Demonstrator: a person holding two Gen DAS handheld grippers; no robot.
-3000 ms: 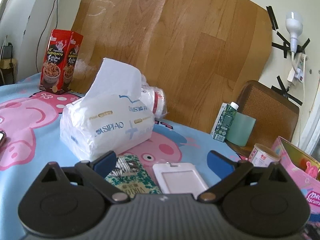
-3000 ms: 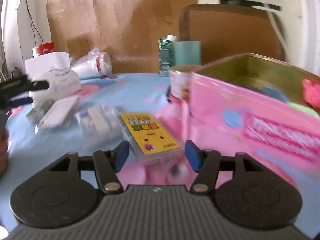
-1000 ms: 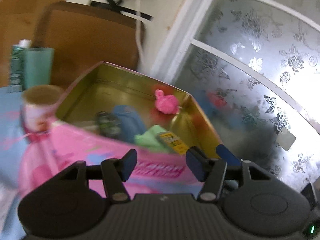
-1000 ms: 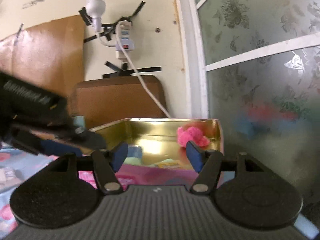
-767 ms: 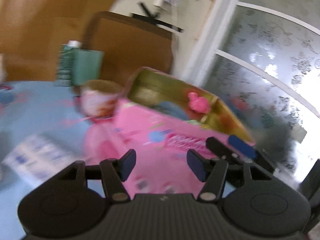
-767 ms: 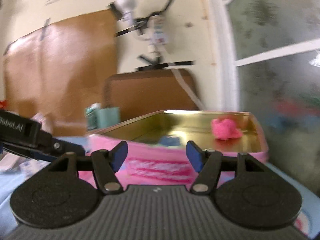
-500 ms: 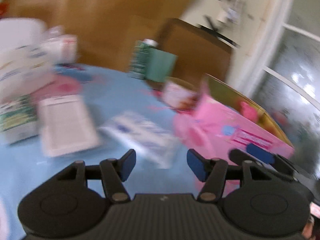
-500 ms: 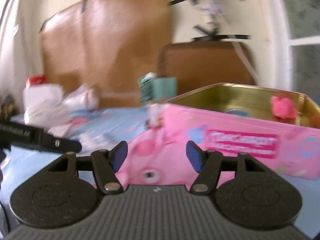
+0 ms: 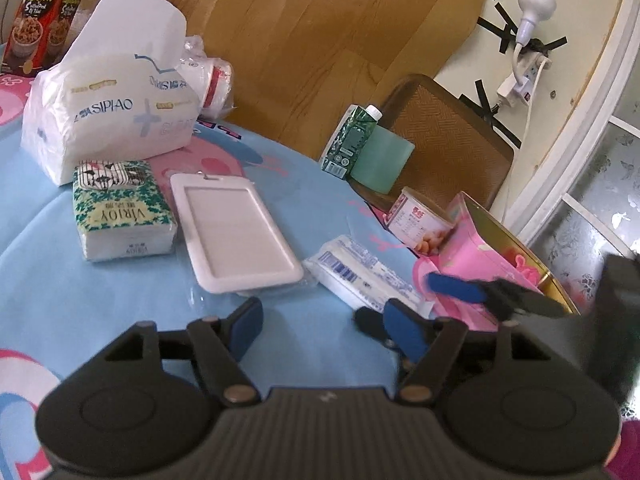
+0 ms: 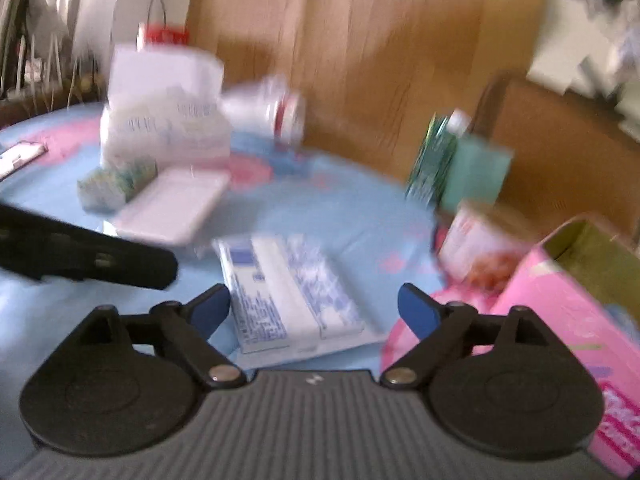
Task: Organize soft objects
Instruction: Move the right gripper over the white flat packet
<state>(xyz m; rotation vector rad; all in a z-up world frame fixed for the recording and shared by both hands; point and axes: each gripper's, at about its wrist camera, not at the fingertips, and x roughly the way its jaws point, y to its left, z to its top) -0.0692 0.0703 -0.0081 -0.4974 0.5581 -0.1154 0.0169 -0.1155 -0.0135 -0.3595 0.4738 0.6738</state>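
Both tools swung off pink tin (image 9: pixel 476 240) back over bench (image 9: pixel 120 292) | left tool (image 9: pixel 320 320) opening, nothing between jaws | right tool (image 10: pixel 316 304) opening wide, white-blue soft pack (image 10: pixel 288 292) lies flat ahead between its jaws, untouched | we see pink item (image 9: pixel 524 264) inside tin, rest hidden

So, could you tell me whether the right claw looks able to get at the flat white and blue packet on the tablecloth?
Probably yes. The right claw, its jaws opening with nothing gripped, points at the packet, which lies flat with nothing on it. The left claw sits off to one side.
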